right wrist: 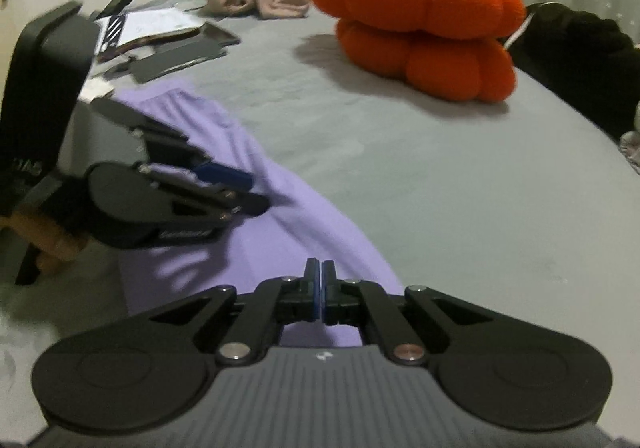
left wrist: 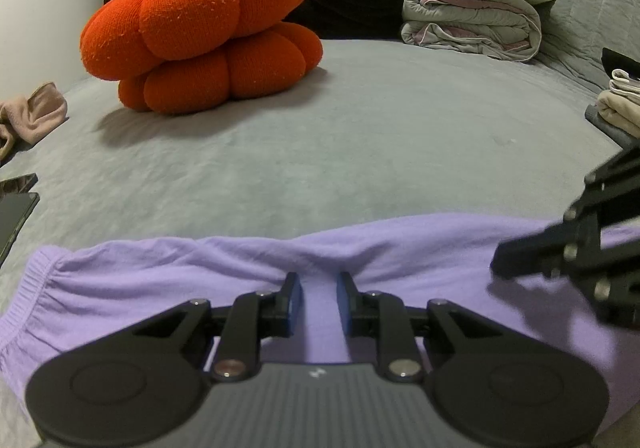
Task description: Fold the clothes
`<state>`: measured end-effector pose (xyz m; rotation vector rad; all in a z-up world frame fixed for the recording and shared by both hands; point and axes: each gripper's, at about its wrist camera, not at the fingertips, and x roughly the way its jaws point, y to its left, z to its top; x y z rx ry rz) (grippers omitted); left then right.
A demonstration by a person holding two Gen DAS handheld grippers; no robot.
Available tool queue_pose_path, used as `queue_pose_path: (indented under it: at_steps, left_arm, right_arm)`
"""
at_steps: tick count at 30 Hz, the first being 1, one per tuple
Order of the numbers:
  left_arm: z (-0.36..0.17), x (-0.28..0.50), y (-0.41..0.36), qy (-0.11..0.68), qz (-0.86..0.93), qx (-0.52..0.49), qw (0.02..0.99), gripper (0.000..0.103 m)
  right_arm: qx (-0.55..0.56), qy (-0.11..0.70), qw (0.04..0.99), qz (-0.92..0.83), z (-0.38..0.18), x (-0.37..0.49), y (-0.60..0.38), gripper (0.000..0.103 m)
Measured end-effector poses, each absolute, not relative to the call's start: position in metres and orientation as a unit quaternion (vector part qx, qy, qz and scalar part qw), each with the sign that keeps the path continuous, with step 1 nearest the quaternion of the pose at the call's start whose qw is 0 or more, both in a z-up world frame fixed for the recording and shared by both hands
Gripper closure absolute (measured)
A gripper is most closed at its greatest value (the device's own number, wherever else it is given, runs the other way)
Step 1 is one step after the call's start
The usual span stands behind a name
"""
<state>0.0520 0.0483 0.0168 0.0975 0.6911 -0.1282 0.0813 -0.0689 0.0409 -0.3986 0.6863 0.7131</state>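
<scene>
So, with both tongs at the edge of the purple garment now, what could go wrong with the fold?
1. The left tongs stand slightly apart with purple garment fabric bunched between them; that hold may slip on lifting.
2. The right tongs are shut at the hem; whether they caught cloth is unclear, so that side may stay behind.
3. The orange pumpkin cushion could obstruct a far fold.

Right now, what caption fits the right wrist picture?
Right gripper shut over purple garment on a grey bed, orange pumpkin cushion behind.
</scene>
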Motion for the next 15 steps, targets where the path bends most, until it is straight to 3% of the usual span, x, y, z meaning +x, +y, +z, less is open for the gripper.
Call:
queue_pose_path:
  at_steps: [4,7,8,9,13,15]
  left_arm:
    - [0.018,0.052,0.049,0.340,-0.064,0.045,0.937,0.082]
    - [0.019,0.052,0.049,0.341,-0.064,0.044,0.937,0.082]
    - [0.019,0.052,0.049,0.341,-0.064,0.043,0.937,0.082]
    - [0.019,0.052,0.049,0.342,-0.064,0.042,0.936,0.082]
    - [0.019,0.052,0.050,0.344,-0.066,0.038,0.936,0.082]
    - [0.020,0.053,0.051,0.345,-0.066,0.036,0.936,0.081]
  right_arm:
    - [-0.179,0.328,0.869,0.323,0.040,0.087,-0.074,0.103]
    - [-0.131,0.325,0.891,0.289,0.045,0.101,-0.091,0.075]
    - [-0.112,0.332,0.892,0.285,0.044,0.107,-0.098,0.056]
    - [-0.100,0.337,0.893,0.282,0.042,0.110,-0.103,0.053]
    - [-0.085,0.365,0.881,0.289,0.026,0.120,-0.104,0.054]
    - [-0.082,0.367,0.878,0.296,0.024,0.121,-0.102,0.075]
